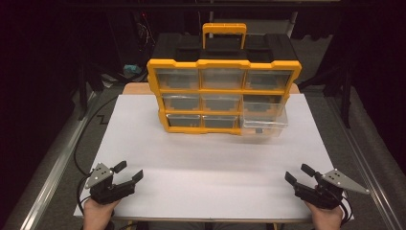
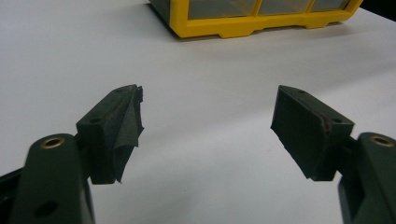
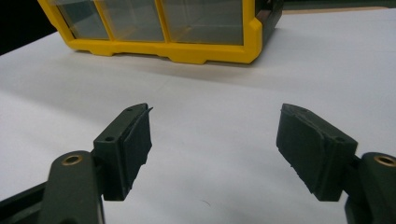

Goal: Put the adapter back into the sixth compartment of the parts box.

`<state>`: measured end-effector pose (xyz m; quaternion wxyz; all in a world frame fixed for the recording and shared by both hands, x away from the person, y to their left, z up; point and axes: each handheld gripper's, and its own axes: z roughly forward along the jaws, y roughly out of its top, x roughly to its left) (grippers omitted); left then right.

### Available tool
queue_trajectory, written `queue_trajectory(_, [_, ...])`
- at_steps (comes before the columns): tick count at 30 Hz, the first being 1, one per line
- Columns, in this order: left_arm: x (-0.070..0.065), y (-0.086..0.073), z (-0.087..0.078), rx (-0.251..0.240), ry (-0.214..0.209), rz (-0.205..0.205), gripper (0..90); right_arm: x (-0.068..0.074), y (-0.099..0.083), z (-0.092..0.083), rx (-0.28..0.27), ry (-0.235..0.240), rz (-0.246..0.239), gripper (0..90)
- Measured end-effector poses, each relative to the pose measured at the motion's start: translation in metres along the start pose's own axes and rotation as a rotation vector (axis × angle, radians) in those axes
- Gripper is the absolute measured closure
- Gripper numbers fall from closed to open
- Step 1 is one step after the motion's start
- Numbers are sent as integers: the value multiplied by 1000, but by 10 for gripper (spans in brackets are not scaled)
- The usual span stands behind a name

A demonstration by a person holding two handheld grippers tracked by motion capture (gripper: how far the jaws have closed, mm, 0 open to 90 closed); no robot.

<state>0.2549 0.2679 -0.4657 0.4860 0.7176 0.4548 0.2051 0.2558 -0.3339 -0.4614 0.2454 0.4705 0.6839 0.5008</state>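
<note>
A yellow and black organizer box [image 1: 224,96] with several clear drawers stands upright at the back middle of the white tabletop [image 1: 210,163]. Its bottom right drawer [image 1: 265,120] is pulled out toward me. My left gripper [image 1: 129,170] rests near the front left edge, held by a hand, jaws open and empty. My right gripper [image 1: 297,172] sits near the front right edge, likewise open with nothing between the pads. The left gripper view has the open gripper [image 2: 208,123] over bare table, with the box's base [image 2: 261,21] far ahead. In the right gripper view, the box [image 3: 177,49] lies beyond the open gripper [image 3: 215,140].
A wide stretch of white tabletop lies between the grippers and the box. Metal rails [image 1: 52,172] run along both sides of the table, and a black cable [image 1: 84,139] trails off the left edge. The surroundings are dark.
</note>
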Motion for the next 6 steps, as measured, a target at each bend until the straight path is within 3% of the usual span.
queue_trajectory(6, [1,0,0,-2,0,-4,255,0,0,1,5,-4,1,266])
